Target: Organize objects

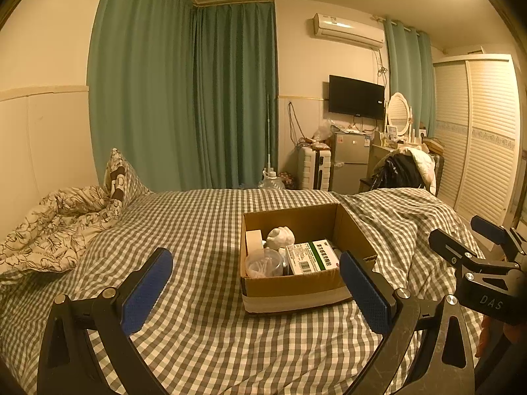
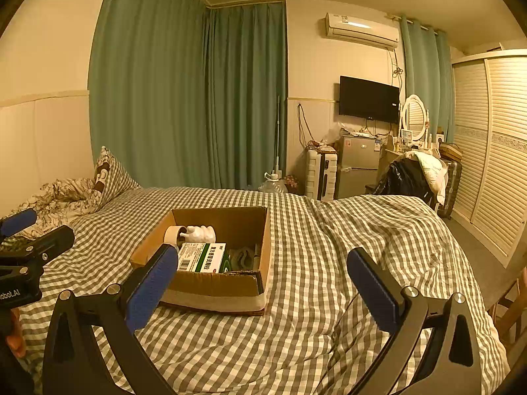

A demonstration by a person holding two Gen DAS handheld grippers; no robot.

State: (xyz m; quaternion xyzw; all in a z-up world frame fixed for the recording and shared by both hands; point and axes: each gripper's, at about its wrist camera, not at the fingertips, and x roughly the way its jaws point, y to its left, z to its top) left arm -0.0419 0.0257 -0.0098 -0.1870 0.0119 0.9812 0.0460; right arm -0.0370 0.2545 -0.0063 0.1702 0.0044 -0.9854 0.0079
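Both-handed, I hovered over the bed (image 1: 197,217).
My left gripper (image 1: 257,283) and right gripper (image 2: 263,283) gaped empty near the cardboard box (image 1: 296,286) holding a medicine carton (image 1: 311,256).

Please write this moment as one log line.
left gripper: open, empty | right gripper: open, empty | cardboard box: on checked bed, holds medicine box, tape roll | phase: approach

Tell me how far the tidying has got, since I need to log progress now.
Done, apparently: the cardboard box on the bed already holds a medicine box, tape roll, white figure and clear container. In hand: nothing; left gripper and right gripper are open. Left: no loose items visible.
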